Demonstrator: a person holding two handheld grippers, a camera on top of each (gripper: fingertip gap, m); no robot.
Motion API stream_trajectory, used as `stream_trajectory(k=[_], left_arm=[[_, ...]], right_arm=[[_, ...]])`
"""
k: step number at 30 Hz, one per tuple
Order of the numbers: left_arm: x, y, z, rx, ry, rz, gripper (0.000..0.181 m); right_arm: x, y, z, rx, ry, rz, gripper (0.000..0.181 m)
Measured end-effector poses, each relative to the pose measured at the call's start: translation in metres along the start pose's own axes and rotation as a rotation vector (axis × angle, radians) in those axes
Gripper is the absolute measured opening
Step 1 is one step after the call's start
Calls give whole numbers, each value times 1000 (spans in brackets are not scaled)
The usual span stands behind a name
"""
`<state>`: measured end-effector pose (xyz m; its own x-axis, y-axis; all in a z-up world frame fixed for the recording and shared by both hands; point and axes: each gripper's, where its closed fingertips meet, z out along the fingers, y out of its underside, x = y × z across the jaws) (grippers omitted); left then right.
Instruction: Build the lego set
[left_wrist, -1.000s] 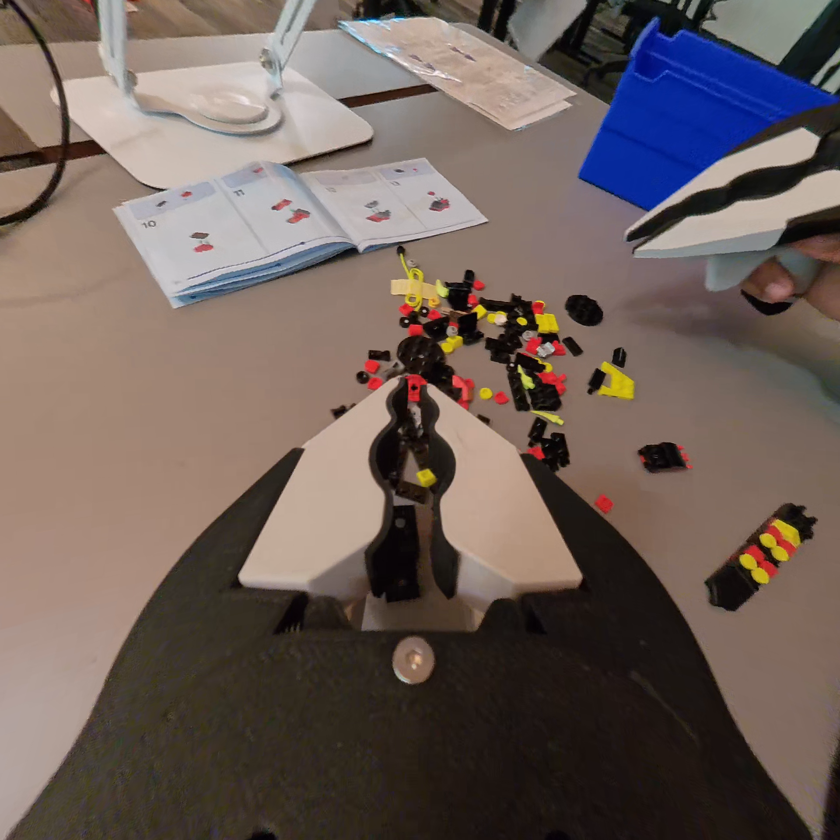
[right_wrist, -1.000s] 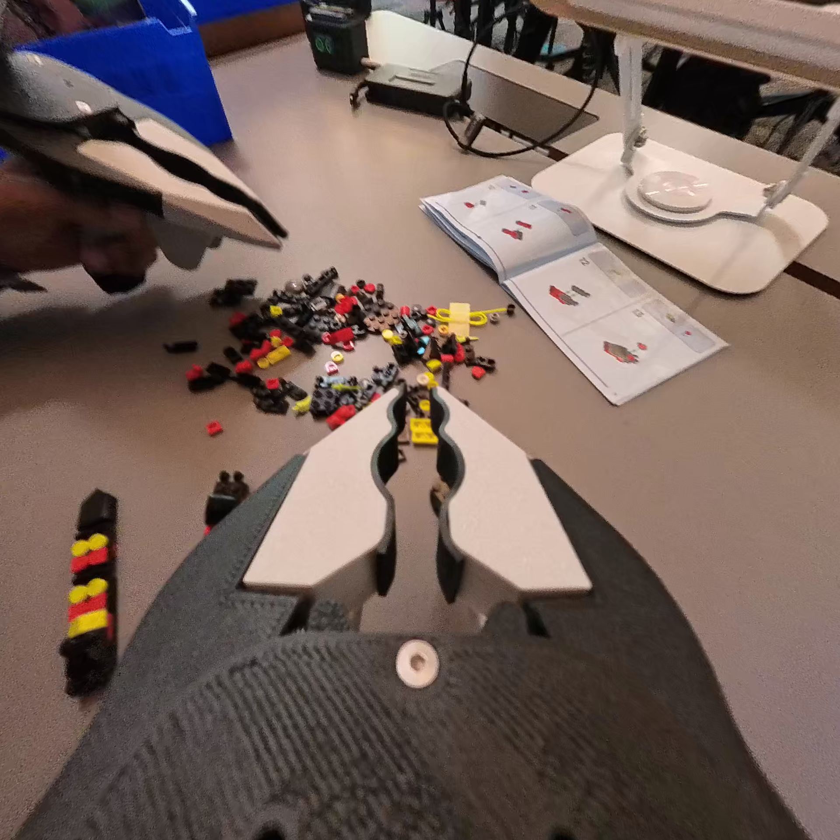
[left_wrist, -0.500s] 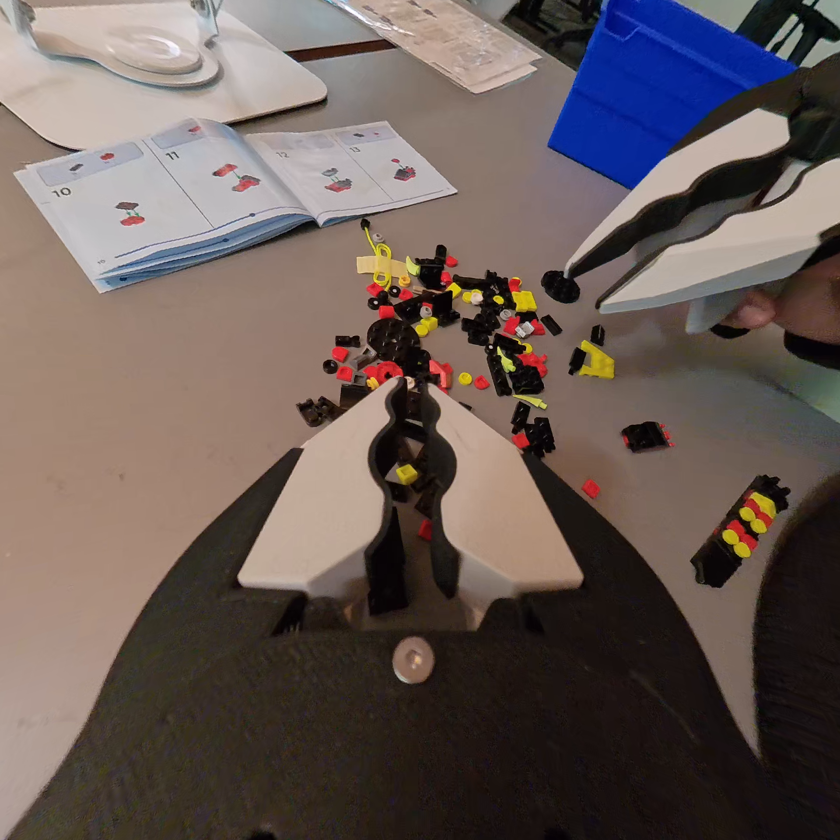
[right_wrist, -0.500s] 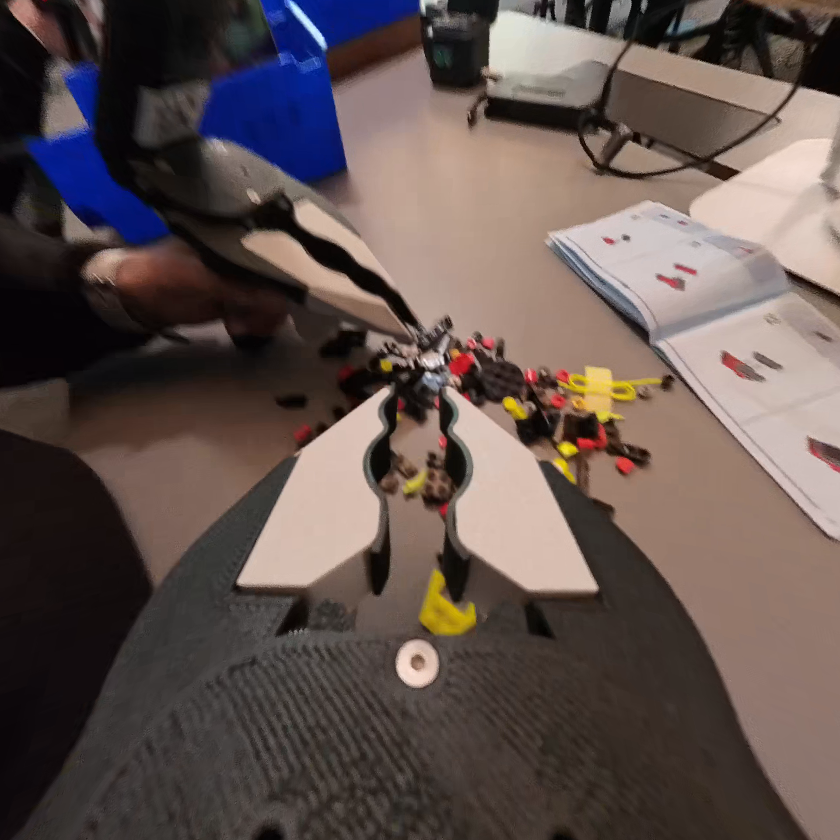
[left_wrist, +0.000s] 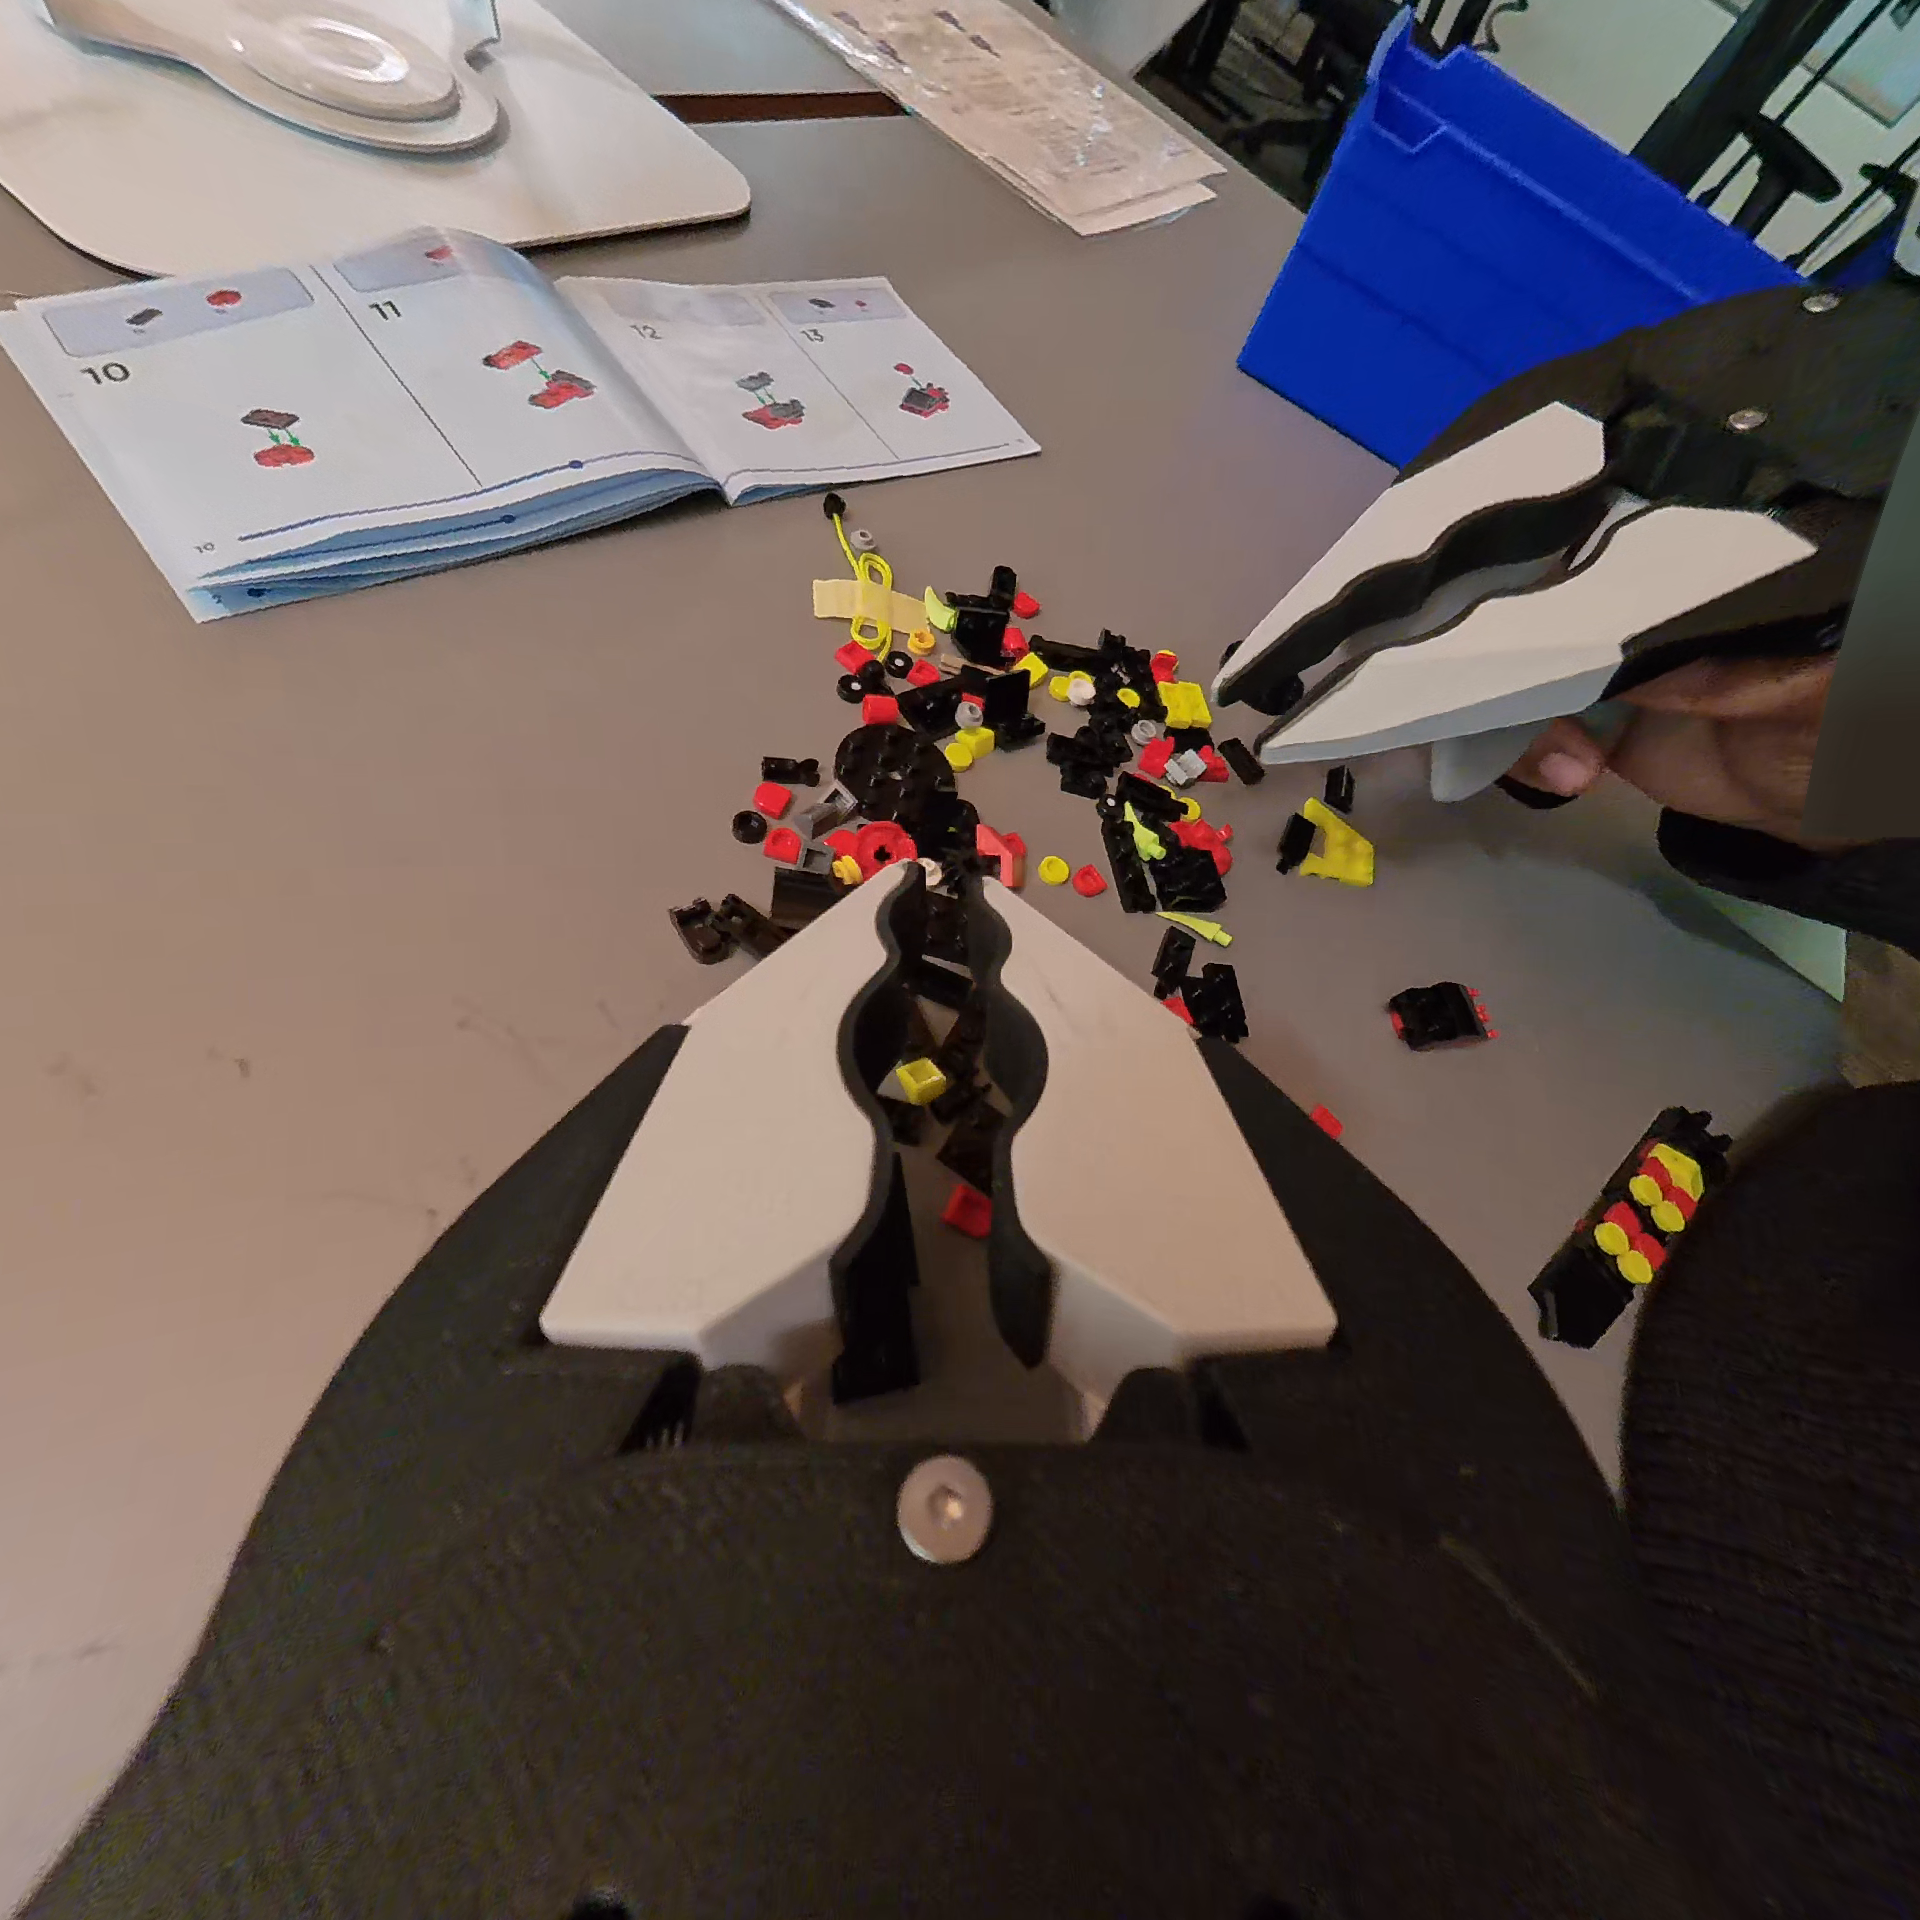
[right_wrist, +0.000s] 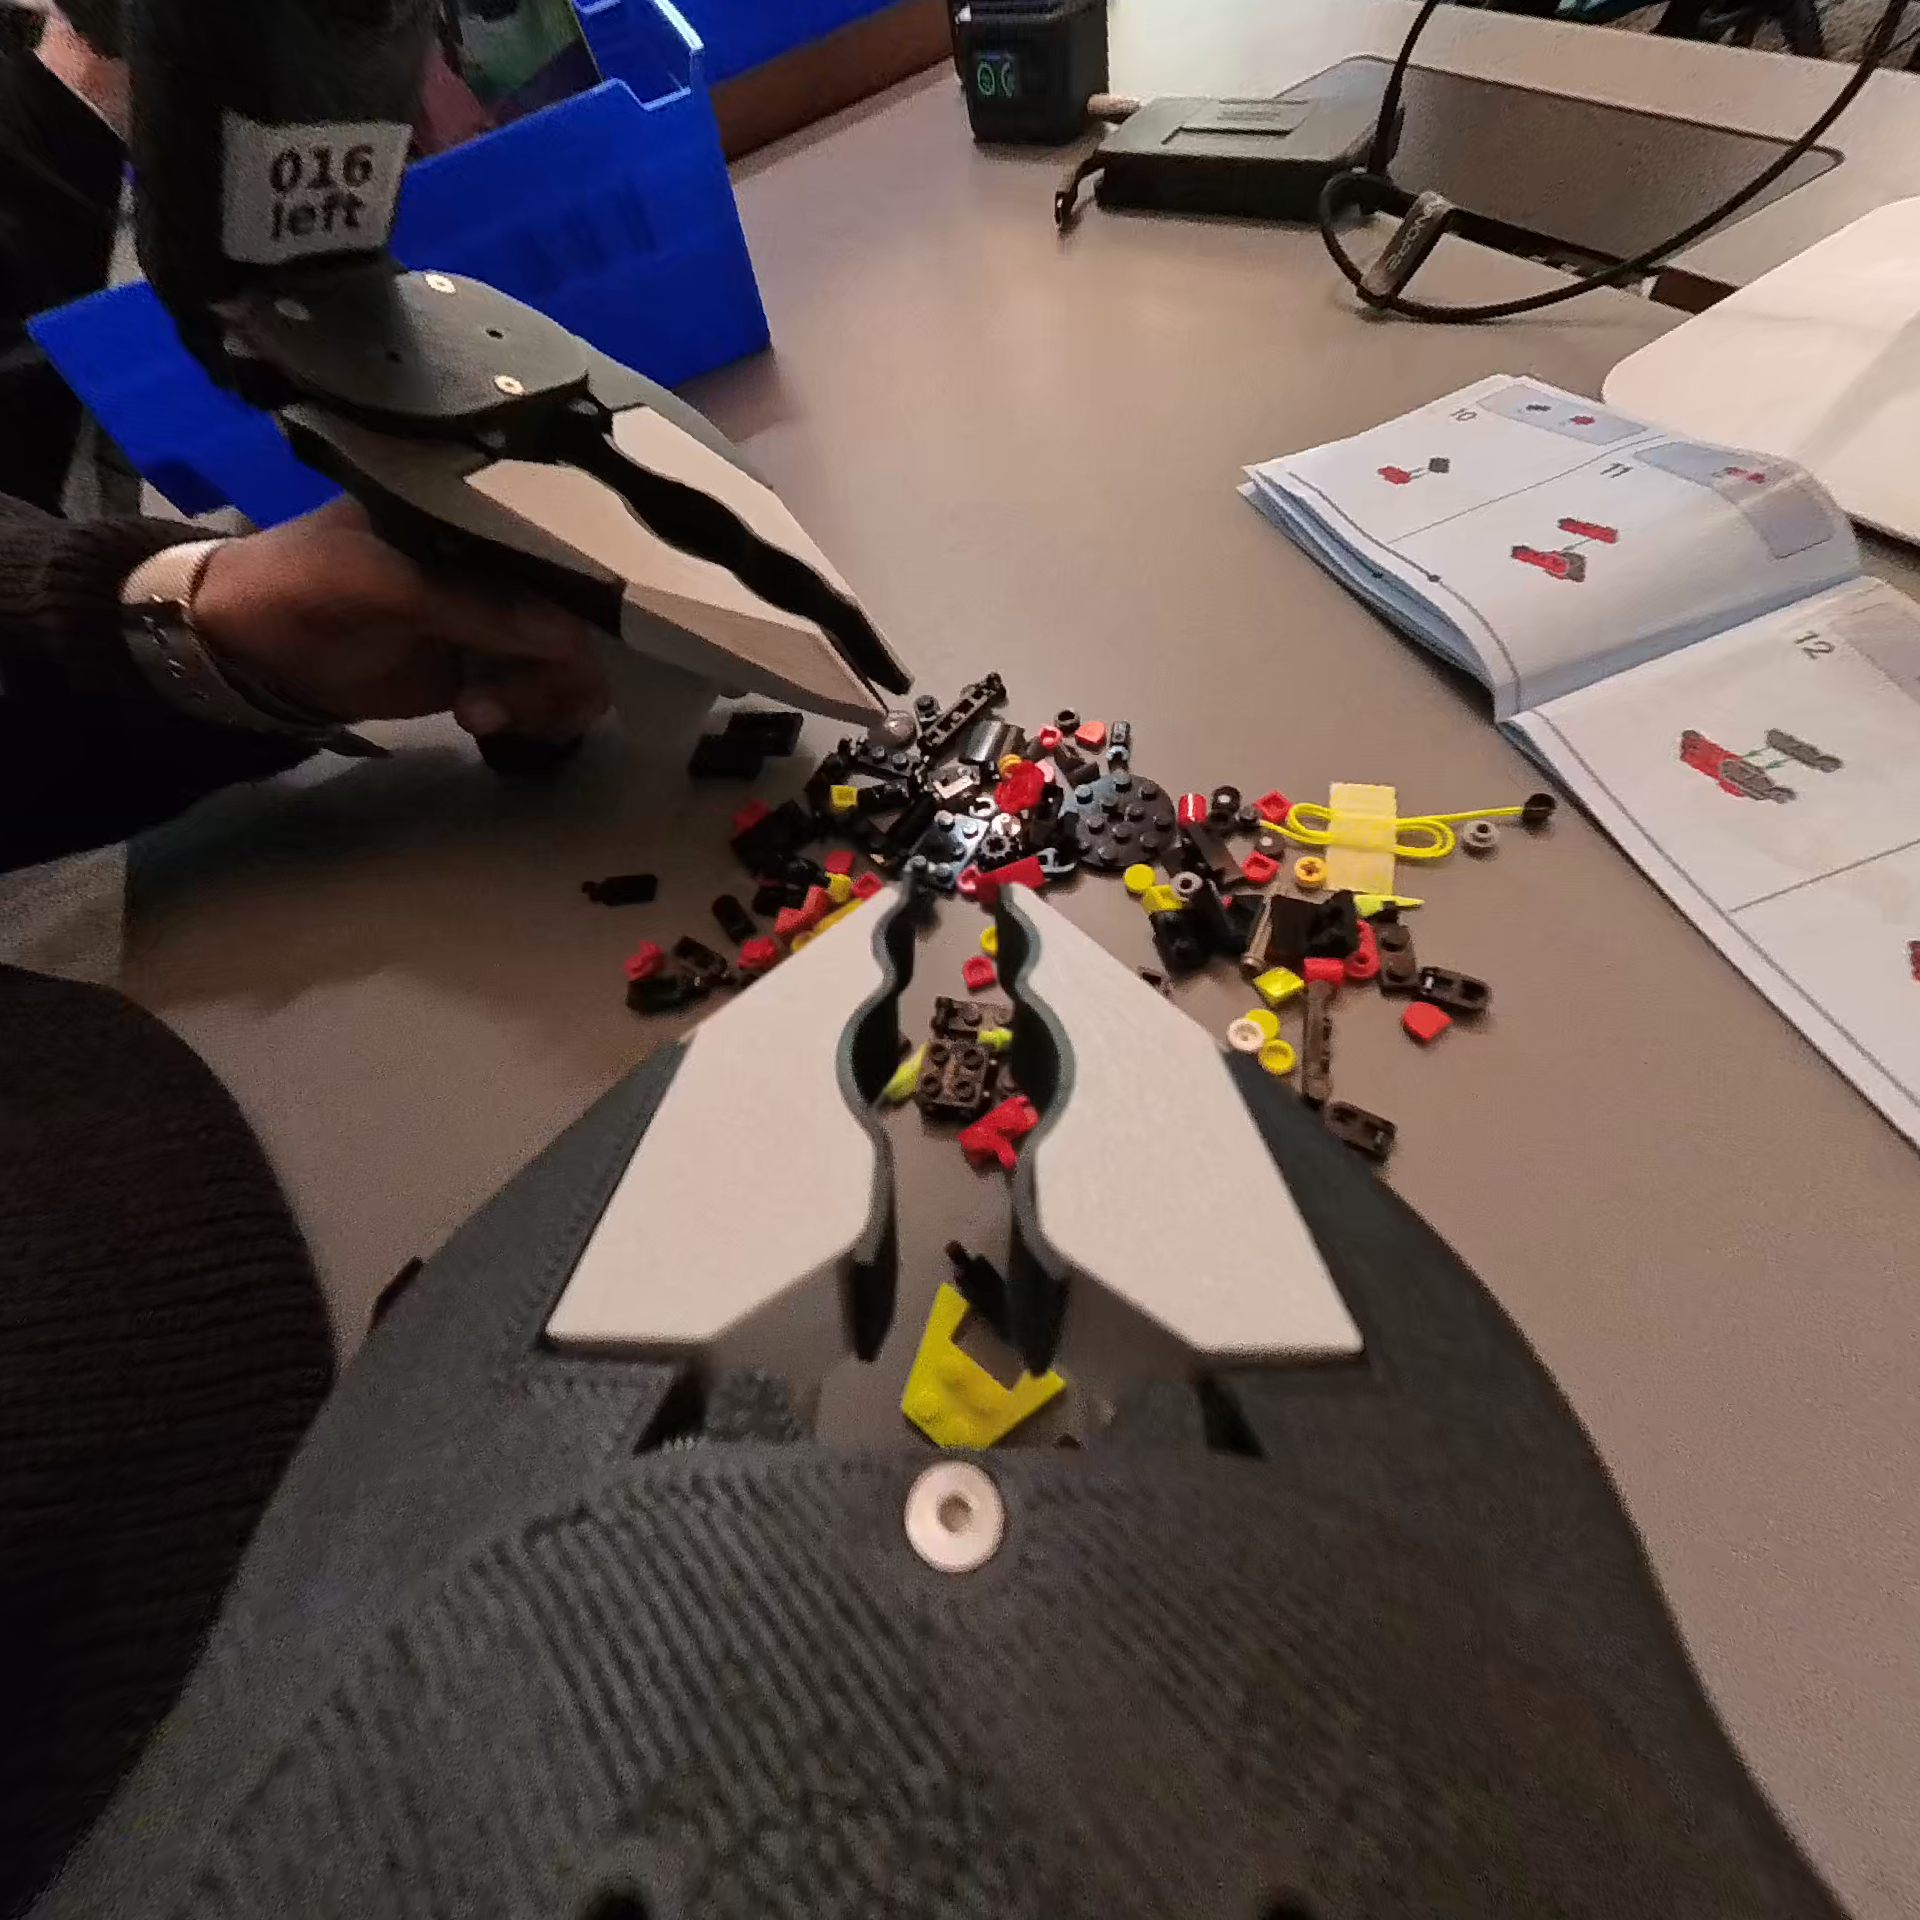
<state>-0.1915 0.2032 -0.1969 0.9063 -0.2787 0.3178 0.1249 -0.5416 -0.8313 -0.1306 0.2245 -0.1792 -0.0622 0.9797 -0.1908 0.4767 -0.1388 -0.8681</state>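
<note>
Grippers (left_wrist: 943, 871) (right_wrist: 954, 896) hover above scattered lego pieces (left_wrist: 1081, 727).

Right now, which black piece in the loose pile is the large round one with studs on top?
The round black plate, in the pile's middle just ahead of the right gripper. The other black pieces are smaller, straight-edged plates and brackets.

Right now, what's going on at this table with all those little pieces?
A person is building a lego set with a hand-held gripper in each hand. The left hand-held gripper, tips nearly shut, pokes into the pile of loose pieces. The right hand-held gripper, slightly open, hovers over the pile's other side, holding nothing. An instruction booklet lies open nearby, and a partly built black strip sits aside.
</note>
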Motion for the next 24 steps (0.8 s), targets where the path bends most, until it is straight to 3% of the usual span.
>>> stream_trajectory(k=[15, 19, 24], left_arm=[[3, -1, -2, 4, -5, 18, 6], [5, -1, -2, 4, 5, 13, 7], [9, -1, -2, 1, 19, 19, 7]], right_arm=[[4, 17, 11, -79, 15, -15, 15], [-5, 0, 16, 4, -72, 102, 17], [19, -18, 10, 68, -47, 160, 19]])
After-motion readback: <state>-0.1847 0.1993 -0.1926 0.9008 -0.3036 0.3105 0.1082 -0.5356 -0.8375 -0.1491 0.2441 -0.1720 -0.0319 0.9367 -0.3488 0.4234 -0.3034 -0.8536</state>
